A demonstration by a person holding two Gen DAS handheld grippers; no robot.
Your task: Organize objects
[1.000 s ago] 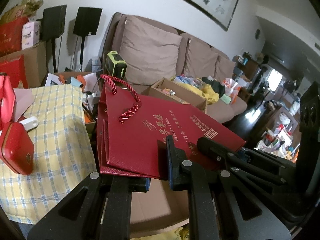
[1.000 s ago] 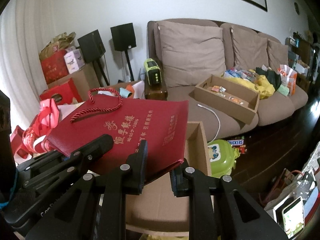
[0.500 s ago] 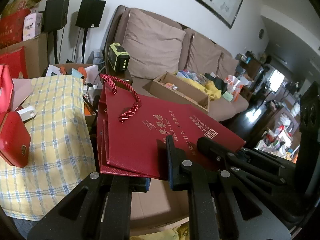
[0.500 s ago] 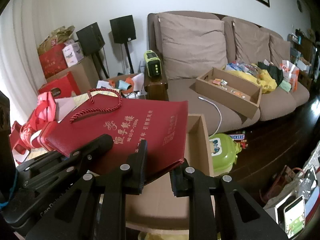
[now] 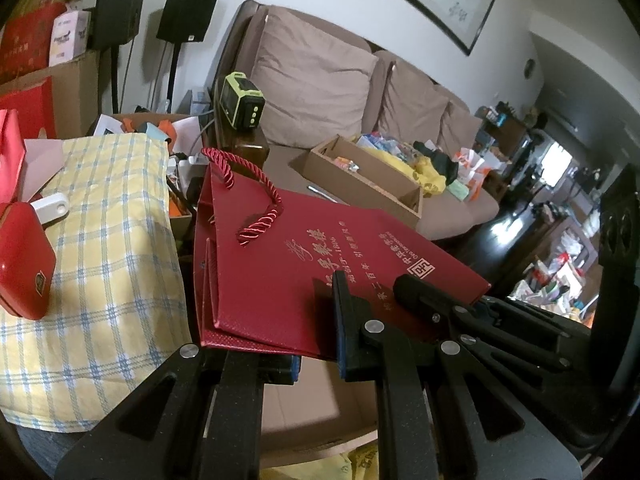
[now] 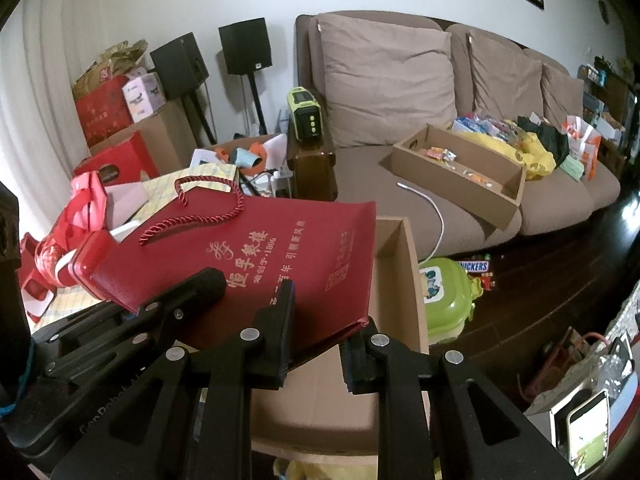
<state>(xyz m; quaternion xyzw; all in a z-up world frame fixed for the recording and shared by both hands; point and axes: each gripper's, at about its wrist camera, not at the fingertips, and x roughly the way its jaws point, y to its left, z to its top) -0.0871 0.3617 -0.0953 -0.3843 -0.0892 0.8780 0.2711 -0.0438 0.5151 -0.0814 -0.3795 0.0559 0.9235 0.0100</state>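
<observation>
Nothing has shifted: both claws pinch the red bag's (image 5: 280, 272) near edge.

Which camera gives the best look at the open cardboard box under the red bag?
The right wrist view: the cardboard box shows its open side wall and floor beside the red bag. In the left wrist view the bag hides most of the box.

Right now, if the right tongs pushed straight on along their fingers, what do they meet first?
Beyond the red gift bag clamped in the right tongs, probably the open cardboard box just below and ahead, then the sofa seat; depth is unclear.
</observation>
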